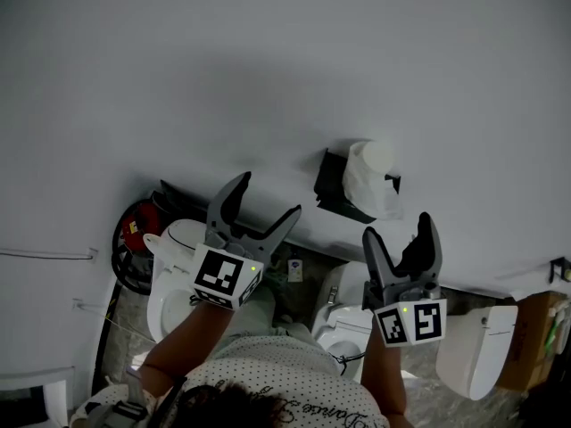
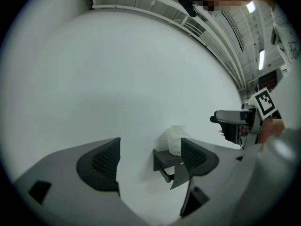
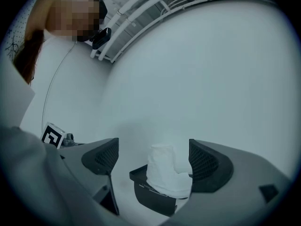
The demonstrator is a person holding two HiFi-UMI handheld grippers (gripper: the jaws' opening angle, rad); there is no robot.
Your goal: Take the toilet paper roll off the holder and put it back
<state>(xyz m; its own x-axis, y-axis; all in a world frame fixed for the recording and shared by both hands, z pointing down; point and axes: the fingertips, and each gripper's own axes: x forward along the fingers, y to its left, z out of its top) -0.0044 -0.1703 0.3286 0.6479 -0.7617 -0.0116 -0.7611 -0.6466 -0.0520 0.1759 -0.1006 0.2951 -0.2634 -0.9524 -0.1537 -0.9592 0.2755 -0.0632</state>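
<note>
A white toilet paper roll (image 1: pixel 370 176) sits on a black wall-mounted holder (image 1: pixel 337 185) on the white wall. Both grippers are held up short of it with nothing between their jaws. My left gripper (image 1: pixel 268 194) is open, to the left of the holder. My right gripper (image 1: pixel 397 226) is open, just below the roll. In the left gripper view the roll (image 2: pixel 176 138) and holder (image 2: pixel 164 161) show beyond the right jaw, apart from my left gripper (image 2: pixel 148 161). In the right gripper view the roll (image 3: pixel 164 173) on the holder (image 3: pixel 150 197) is framed between the jaws of my right gripper (image 3: pixel 153 159), still ahead of them.
White toilets (image 1: pixel 174 275) (image 1: pixel 348 328) and a white tank (image 1: pixel 477 346) stand along the wall's base. A red object (image 1: pixel 134 230) lies at the left, a cardboard box (image 1: pixel 535 337) at the right. The right gripper (image 2: pixel 233 121) shows in the left gripper view.
</note>
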